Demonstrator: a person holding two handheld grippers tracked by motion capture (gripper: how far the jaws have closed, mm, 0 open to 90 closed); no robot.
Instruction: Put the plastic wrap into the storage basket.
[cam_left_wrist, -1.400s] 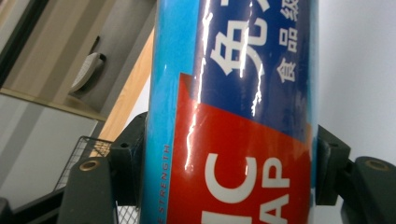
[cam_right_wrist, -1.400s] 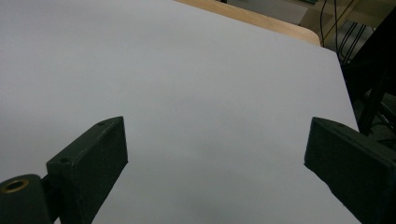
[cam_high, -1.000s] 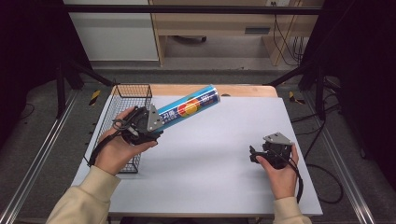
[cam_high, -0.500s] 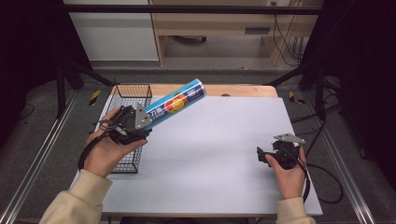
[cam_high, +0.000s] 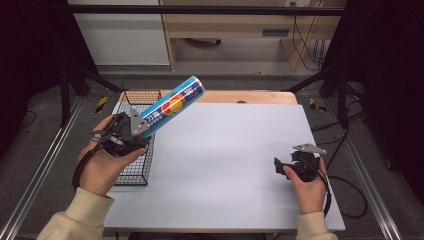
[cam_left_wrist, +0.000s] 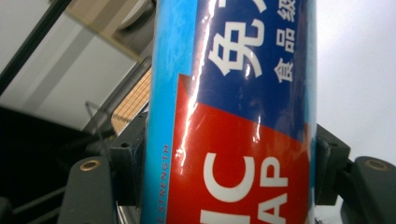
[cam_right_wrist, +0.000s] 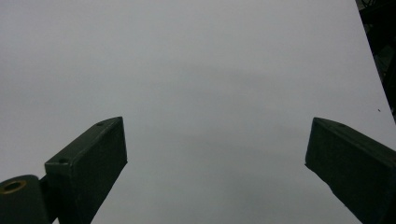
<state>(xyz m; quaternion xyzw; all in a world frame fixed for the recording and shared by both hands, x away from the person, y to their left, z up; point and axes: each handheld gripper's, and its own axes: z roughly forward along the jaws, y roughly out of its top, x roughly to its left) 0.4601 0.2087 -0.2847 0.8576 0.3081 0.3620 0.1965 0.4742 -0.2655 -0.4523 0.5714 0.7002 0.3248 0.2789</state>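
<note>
Your left gripper (cam_high: 131, 131) has the blue cylindrical can with the red-and-orange label (cam_high: 170, 106) clamped at its lower end, up off the table.

You're holding that can tilted, its far end rising up and away from your left gripper toward the back of the white tabletop (cam_high: 225, 150), and in the left gripper view both black jaws press flat against the can's (cam_left_wrist: 233, 116) glossy sides. Right beneath and just beyond your left hand (cam_high: 102, 167) sits the black wire mesh basket (cam_high: 134, 172), at the table's edge. Over on the other side, well apart from the can, your right gripper (cam_high: 281, 167) rests low over the bare table, jaws spread wide with nothing but the white surface (cam_right_wrist: 210, 93) between them.
</note>
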